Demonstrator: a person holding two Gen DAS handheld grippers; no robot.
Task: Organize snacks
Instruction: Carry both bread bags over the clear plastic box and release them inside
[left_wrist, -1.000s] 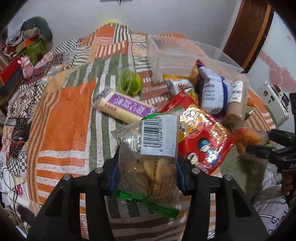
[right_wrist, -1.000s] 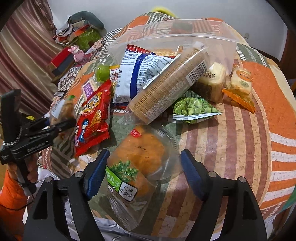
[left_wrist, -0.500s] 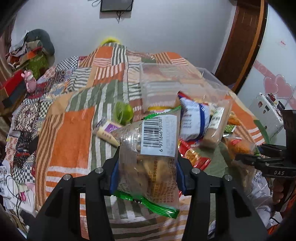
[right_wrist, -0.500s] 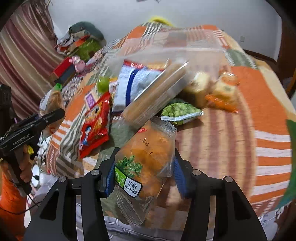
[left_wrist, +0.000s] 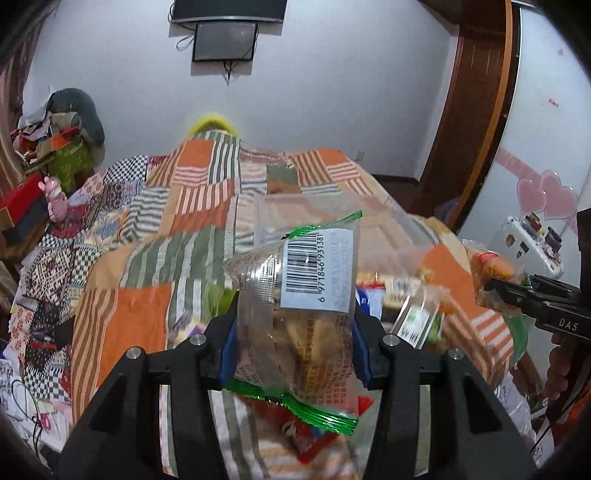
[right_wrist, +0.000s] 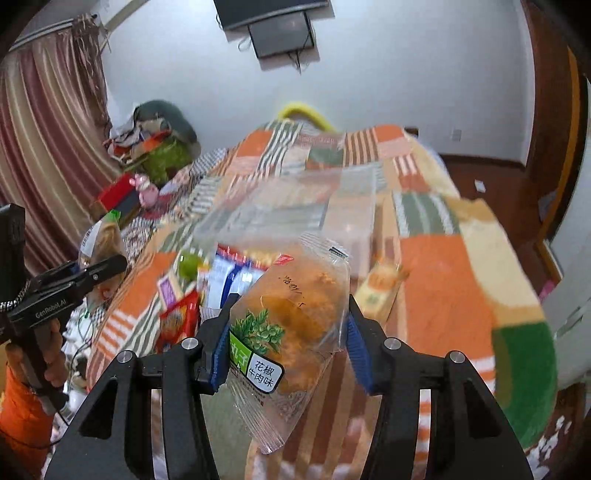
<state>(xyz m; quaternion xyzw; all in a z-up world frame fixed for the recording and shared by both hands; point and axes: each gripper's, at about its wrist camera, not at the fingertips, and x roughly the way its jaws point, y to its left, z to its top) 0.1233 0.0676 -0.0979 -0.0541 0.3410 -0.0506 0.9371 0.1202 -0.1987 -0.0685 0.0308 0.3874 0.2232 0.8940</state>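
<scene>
My left gripper (left_wrist: 293, 347) is shut on a clear snack bag with green edges and a barcode label (left_wrist: 299, 317), held up above the bed. My right gripper (right_wrist: 284, 339) is shut on a clear bag with an orange bun and a green label (right_wrist: 291, 317), also lifted. Each gripper shows in the other's view: the right one (left_wrist: 517, 291) at the far right, the left one (right_wrist: 92, 271) at the far left. A clear plastic storage box (right_wrist: 295, 210) stands on the bed beyond the snack pile (right_wrist: 221, 280), which is blurred.
The bed has an orange, green and striped patchwork cover (left_wrist: 147, 229). Clutter and a pink toy (left_wrist: 55, 195) lie at its left side. A wooden door (left_wrist: 476, 110) and a white wall are behind. A screen (right_wrist: 280, 29) hangs on the wall.
Both grippers have risen and tilted up from the bed with their bags. The right gripper closed on the bun bag about a second ago. The snack pile has dropped low in view.
</scene>
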